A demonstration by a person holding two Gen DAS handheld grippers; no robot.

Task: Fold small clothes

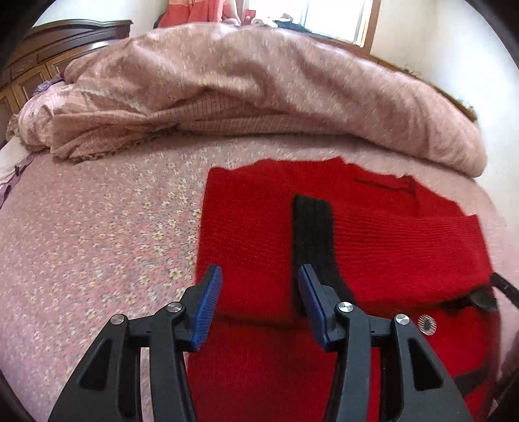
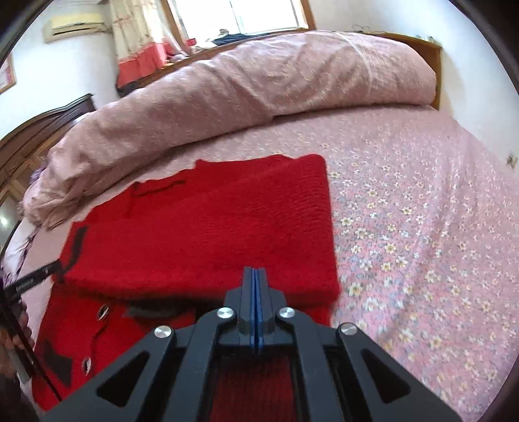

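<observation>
A red knit sweater with a black band lies partly folded on the pink floral bedsheet. My left gripper is open just above its near left part, fingers apart over the red knit. In the right wrist view the sweater shows a folded upper layer over a lower part with black trim and small buttons. My right gripper has its jaws pressed together above the fold's near edge; nothing visible between them.
A bunched pink duvet runs along the far side of the bed. A dark wooden headboard stands at the far left. A window and curtain are behind the bed. Floral sheet spreads right of the sweater.
</observation>
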